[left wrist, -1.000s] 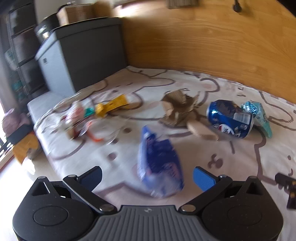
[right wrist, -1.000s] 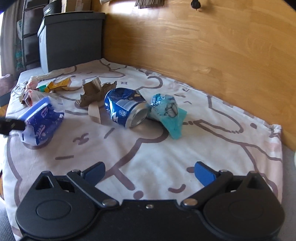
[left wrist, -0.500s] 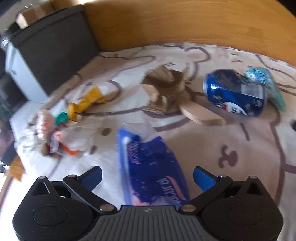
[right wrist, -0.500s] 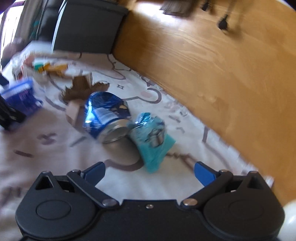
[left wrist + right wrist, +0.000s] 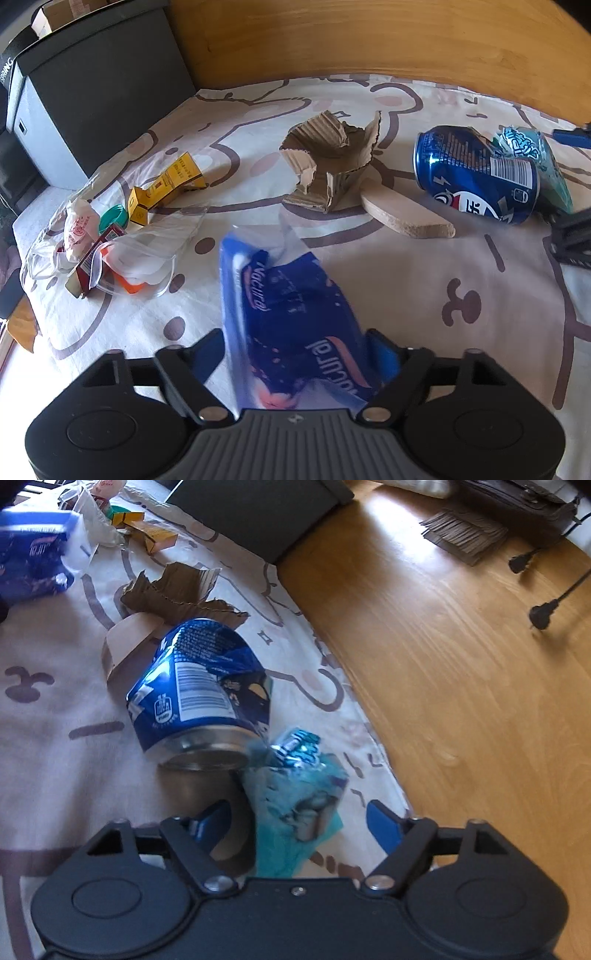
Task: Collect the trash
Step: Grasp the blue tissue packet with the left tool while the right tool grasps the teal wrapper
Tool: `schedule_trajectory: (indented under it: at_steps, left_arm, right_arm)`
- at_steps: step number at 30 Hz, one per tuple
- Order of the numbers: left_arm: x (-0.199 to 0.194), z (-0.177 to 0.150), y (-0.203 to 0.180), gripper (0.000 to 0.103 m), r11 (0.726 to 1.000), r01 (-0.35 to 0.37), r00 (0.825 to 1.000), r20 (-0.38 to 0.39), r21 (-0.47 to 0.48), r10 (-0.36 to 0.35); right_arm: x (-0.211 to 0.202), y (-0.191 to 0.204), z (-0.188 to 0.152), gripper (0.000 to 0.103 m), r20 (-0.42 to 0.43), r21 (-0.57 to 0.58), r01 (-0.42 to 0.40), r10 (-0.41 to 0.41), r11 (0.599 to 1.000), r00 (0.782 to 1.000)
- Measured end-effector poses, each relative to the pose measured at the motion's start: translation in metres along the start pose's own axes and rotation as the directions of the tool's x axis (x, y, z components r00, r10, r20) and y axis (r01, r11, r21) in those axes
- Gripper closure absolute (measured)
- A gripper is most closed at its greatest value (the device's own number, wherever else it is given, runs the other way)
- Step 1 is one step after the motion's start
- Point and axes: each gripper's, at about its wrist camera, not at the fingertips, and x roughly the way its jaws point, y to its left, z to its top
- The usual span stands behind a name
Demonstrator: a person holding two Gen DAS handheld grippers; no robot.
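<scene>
Between my left tongs [image 5: 295,350], a crinkled blue plastic wrapper [image 5: 295,314] sits, both pads pressing its sides: clamped. My right tongs [image 5: 295,821] stand apart around a teal foil packet [image 5: 295,805], neither pad touching it. Dented blue can [image 5: 201,694] lies on its side, just beside the packet. Torn corrugated cardboard [image 5: 332,158] and a flat wooden piece [image 5: 402,214] rest beyond on the printed sheet [image 5: 480,314]. Clear bag [image 5: 136,254] at left holds small cartons.

sunlit wooden floor [image 5: 461,664]; dark cabinet [image 5: 99,74]
</scene>
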Motion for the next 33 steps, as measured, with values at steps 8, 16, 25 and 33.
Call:
schedule_trajectory:
  at_steps: [8,16,25,33]
  left_arm:
    - [0.000,-0.004,0.011,0.045,0.998,0.030,1.000,0.002,-0.050,-0.030]
    - [-0.007,-0.015,0.024,0.063,0.989,0.039,0.999,0.030,-0.140,-0.035]
    - [-0.033,-0.036,0.039,0.070,0.963,0.090,0.993,0.094,-0.255,-0.068]
    - [-0.070,-0.050,0.048,0.070,0.944,0.102,0.986,0.160,-0.315,-0.053]
  right_arm:
    - [0.002,-0.008,0.002,0.059,-0.022,0.103,-0.031,0.034,0.994,0.999]
    - [-0.027,-0.020,-0.002,0.064,-0.009,0.218,-0.062,0.066,0.974,0.998]
    - [-0.072,-0.037,-0.005,0.066,0.025,0.447,-0.132,0.136,0.884,0.990]
    - [-0.113,-0.024,0.014,0.067,0.096,0.557,-0.215,0.195,0.802,0.976]
